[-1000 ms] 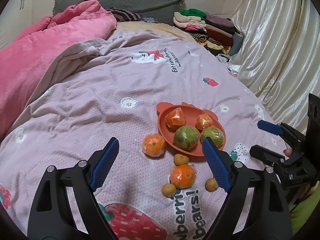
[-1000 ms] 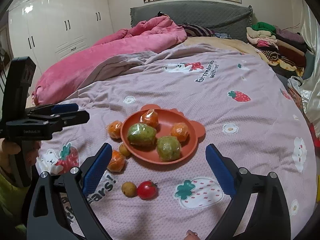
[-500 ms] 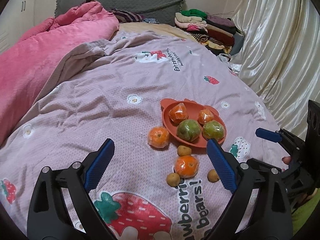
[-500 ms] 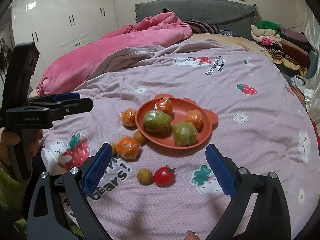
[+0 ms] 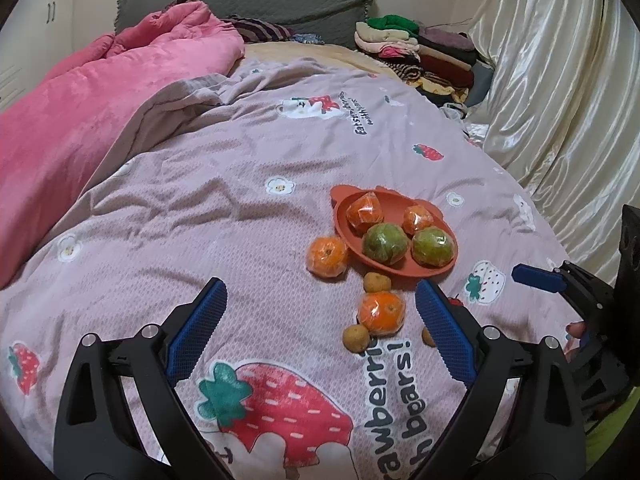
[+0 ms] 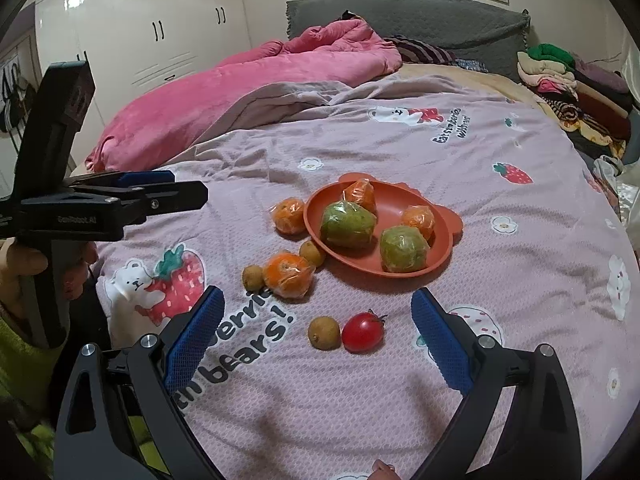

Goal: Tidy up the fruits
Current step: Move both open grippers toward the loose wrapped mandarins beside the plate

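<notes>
A bedroom: the bed (image 6: 500,280) was spread with a pink quilt printed with strawberries and bears, and it served as the work surface. An orange-red plate (image 6: 400,200) with ear-shaped tabs sat on the quilt and held two wrapped green fruits (image 6: 347,224) and two wrapped oranges (image 6: 418,220), apparently the fruit already gathered. Outside the plate, just beside its rim, lay a wrapped orange (image 6: 289,215); another wrapped orange (image 6: 288,274) lay nearer, flanked by two small brown fruits (image 6: 253,277). A third small brown fruit (image 6: 324,333) touched a red tomato (image 6: 363,332), both apart from the plate and directly ahead of the right tool (image 6: 316,338). The right tool's jaws stood wide with nothing between the pads, aimed down at that pair, probably ready for the next pick. The left tool (image 5: 320,330) had just been opening its jaws and held nothing; it hovered over the quilt with the loose orange (image 5: 380,312) just ahead. Five pieces appeared still unsorted. Folded clothes (image 6: 560,72) were stacked at the far corner.
</notes>
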`<action>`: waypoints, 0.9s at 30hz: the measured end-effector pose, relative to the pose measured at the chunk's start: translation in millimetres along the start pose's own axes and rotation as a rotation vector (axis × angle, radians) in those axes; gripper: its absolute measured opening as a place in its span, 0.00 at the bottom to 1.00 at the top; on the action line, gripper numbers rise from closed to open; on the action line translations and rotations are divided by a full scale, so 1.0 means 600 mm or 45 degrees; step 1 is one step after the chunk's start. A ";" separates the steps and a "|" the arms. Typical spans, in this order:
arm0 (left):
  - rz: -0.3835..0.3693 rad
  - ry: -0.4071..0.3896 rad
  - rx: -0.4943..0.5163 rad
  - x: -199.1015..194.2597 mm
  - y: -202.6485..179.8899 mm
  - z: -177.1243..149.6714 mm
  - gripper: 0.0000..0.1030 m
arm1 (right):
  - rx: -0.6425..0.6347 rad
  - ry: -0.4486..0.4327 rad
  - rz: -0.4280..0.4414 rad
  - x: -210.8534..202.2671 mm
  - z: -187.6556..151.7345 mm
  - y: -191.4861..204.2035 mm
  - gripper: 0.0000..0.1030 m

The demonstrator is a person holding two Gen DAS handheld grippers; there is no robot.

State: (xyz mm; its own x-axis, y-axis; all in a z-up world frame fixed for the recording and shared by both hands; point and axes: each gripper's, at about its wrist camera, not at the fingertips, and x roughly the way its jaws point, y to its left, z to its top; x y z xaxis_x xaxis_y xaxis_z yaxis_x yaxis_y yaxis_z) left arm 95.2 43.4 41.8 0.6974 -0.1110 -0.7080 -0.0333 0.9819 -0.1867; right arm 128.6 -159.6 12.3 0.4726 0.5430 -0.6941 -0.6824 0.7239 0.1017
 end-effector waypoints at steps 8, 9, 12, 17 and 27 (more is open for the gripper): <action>0.016 0.022 0.017 -0.004 -0.004 -0.015 0.87 | -0.012 0.007 0.003 -0.006 -0.010 0.006 0.91; 0.019 0.025 0.019 -0.004 -0.004 -0.017 0.87 | -0.015 0.009 0.003 -0.006 -0.012 0.007 0.91; 0.025 0.038 0.021 -0.004 -0.003 -0.024 0.87 | -0.018 0.013 0.007 -0.006 -0.015 0.010 0.91; 0.041 0.063 0.015 0.006 0.004 -0.030 0.87 | -0.021 0.021 0.017 0.000 -0.019 0.014 0.91; 0.052 0.125 -0.012 0.039 0.024 -0.037 0.87 | -0.046 0.066 0.041 0.040 -0.016 0.023 0.91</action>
State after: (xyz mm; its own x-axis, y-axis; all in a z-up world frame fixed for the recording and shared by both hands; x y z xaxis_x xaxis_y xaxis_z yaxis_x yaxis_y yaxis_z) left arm 95.0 51.2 7.4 0.6218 -0.0859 -0.7784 -0.0674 0.9844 -0.1625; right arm 125.2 -140.7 -10.0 0.4215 0.5424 -0.7268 -0.7167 0.6902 0.0994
